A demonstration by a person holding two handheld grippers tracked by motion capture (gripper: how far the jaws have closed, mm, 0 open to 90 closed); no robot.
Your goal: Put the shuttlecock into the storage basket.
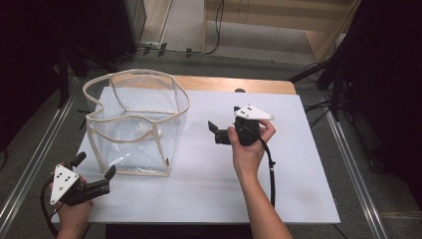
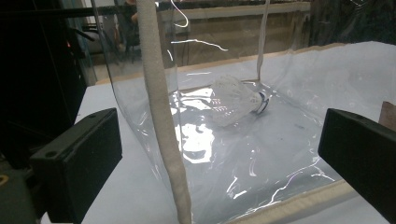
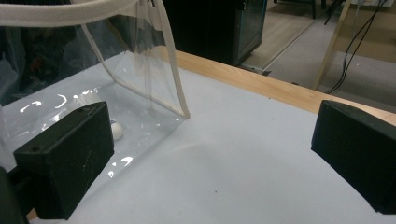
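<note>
A clear plastic bag [image 1: 130, 145] with beige trim stands open on the white table top [image 1: 298, 174], left of centre. Inside it a white shuttlecock [image 1: 149, 133] lies on the bag's floor. My left gripper [image 1: 95, 165] is open at the table's front left, jaws spread toward the bag's near left corner and not touching it. In the left gripper view the beige corner seam [image 2: 161, 116] stands between the jaws, with the shuttlecock [image 2: 233, 100] behind the plastic. My right gripper [image 1: 216, 133] is open and empty to the right of the bag, pointing at it. The shuttlecock's cork [image 3: 116, 131] shows by its left jaw.
A wooden strip [image 1: 239, 83] runs along the table's far edge. The right gripper's cable [image 1: 271, 174] trails over the table toward the front. Dark stands and cables occupy the floor on both sides. Bare white surface lies right of the bag and behind my right hand.
</note>
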